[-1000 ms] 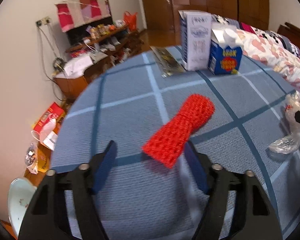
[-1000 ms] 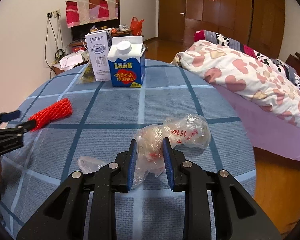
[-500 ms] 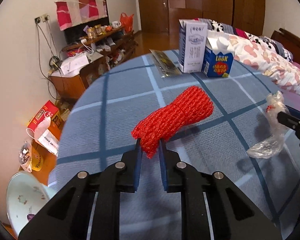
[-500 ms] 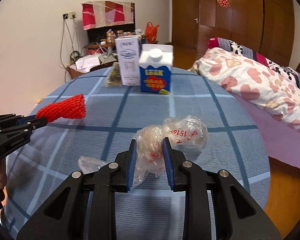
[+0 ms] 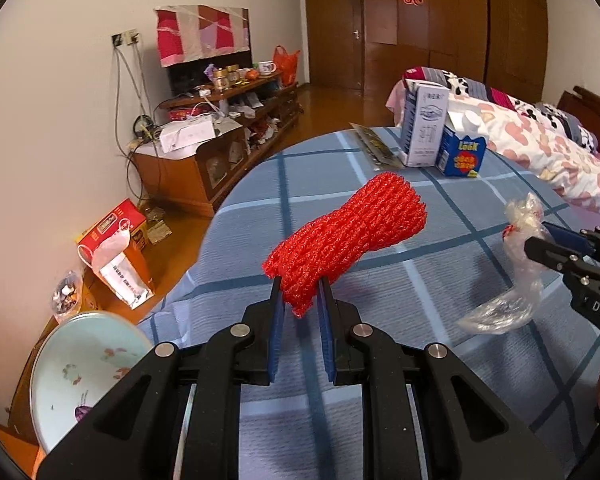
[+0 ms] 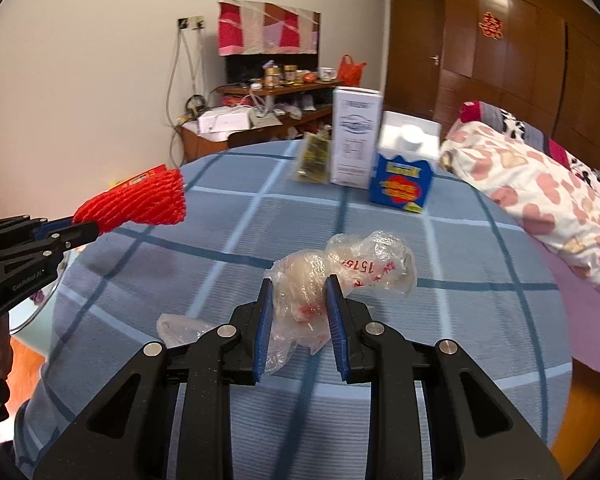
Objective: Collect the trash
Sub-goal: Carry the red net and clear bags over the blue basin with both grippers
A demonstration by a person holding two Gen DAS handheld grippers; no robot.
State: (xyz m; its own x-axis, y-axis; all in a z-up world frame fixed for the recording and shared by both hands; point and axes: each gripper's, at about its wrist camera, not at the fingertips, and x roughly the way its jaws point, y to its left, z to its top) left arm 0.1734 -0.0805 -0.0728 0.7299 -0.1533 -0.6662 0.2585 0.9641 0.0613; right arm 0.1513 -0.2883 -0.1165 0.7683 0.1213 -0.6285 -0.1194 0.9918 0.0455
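A round table (image 6: 480, 320) under a blue checked cloth is carrying three things at its far side: a tall white carton (image 6: 356, 136) standing upright, a blue carton (image 6: 404, 176) just beside it, and a flat dark packet (image 6: 314, 156) lying alongside.

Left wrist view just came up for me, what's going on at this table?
A person is clearing trash off the blue checked table with a tool in each hand. The left tool is clamped on one end of a red foam net sleeve and holds it clear of the cloth. The right tool grips a crumpled clear plastic bag. Two cartons and a snack wrapper sit at the far edge, not yet collected.
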